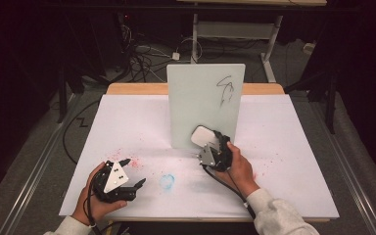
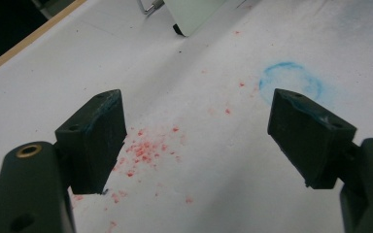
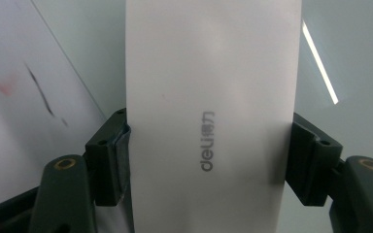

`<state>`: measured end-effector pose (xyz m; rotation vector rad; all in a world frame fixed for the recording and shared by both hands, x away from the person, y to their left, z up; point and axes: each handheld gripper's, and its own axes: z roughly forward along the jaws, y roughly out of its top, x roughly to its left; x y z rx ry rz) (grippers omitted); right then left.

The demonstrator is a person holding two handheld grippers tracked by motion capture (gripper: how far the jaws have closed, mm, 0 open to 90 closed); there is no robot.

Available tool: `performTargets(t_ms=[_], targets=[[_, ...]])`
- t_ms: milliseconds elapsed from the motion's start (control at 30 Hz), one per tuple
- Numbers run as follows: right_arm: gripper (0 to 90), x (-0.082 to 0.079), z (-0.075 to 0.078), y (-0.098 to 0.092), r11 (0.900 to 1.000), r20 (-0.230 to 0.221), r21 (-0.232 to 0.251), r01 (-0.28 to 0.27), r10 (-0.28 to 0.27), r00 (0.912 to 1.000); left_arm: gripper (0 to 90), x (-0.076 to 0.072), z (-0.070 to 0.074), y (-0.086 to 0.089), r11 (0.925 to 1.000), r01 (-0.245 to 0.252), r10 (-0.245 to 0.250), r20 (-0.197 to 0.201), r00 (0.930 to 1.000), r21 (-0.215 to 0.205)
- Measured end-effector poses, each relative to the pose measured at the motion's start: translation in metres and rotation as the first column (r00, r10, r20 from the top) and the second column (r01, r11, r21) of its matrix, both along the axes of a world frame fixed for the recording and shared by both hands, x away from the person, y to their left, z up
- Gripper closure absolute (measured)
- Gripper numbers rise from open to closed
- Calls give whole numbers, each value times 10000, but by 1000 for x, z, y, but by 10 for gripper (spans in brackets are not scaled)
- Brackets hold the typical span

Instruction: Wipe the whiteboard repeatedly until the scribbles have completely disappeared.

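A small upright whiteboard [image 1: 205, 105] stands in the middle of the table with a black scribble [image 1: 226, 89] near its top right. My right gripper [image 1: 206, 144] is shut on a white eraser [image 1: 203, 135], held just in front of the board's lower right part. In the right gripper view the eraser [image 3: 209, 111] spans the gap between both pads and bears grey "deli" lettering. My left gripper [image 1: 133, 172] rests low at the table's front left, open and empty. In the left gripper view the left gripper [image 2: 196, 141] has its jaws wide apart above red specks [image 2: 145, 150].
White paper [image 1: 284, 142] covers the table. A blue smudged ring [image 1: 167, 181] lies on it between the two hands, with red specks [image 1: 132, 161] by the left gripper. A cable trails from each gripper toward the front edge. Cables and a desk frame [image 1: 235, 29] lie on the floor beyond.
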<state>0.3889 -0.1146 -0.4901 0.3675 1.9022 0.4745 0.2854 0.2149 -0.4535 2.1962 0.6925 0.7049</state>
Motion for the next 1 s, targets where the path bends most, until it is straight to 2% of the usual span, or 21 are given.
performTargets(t_ms=[167,233,300,333,367,600,767,867,933,1000], targets=[[310,2,1,-32,9971,112,-179,735,-733,9972,208,0,0,-2,10000,15,-15,10,10000,41],[310,3,3,-42,9955,79,117,943,-944,9955,209,0,0,-2,10000,6,-6,13,10000,55],[310,4,6,-48,9937,145,37,1122,-1122,9936,208,0,0,-2,10000,-17,16,21,10000,38],[310,4,6,-49,9915,89,324,1264,-1267,9919,208,0,0,-1,10000,-21,21,34,10000,32],[310,5,7,-51,9917,75,332,1243,-1246,9922,208,0,1,-1,10000,-19,18,46,10000,32],[310,5,10,-53,9890,153,561,1368,-1378,9903,208,0,1,0,10000,3,-3,72,10000,20],[310,7,18,-57,9803,259,1292,1494,-1539,9877,208,0,1,-1,10000,7,-7,83,10000,48],[310,7,18,-55,9803,276,1358,1436,-1486,9885,208,0,1,-1,10000,12,-12,91,10000,27],[310,7,18,-51,9868,403,997,1277,-1323,9904,208,0,1,-1,10000,15,-15,69,10000,34],[310,7,18,-47,9850,214,1254,1183,-1219,9923,208,0,1,-1,10000,22,-22,84,10000,28]])
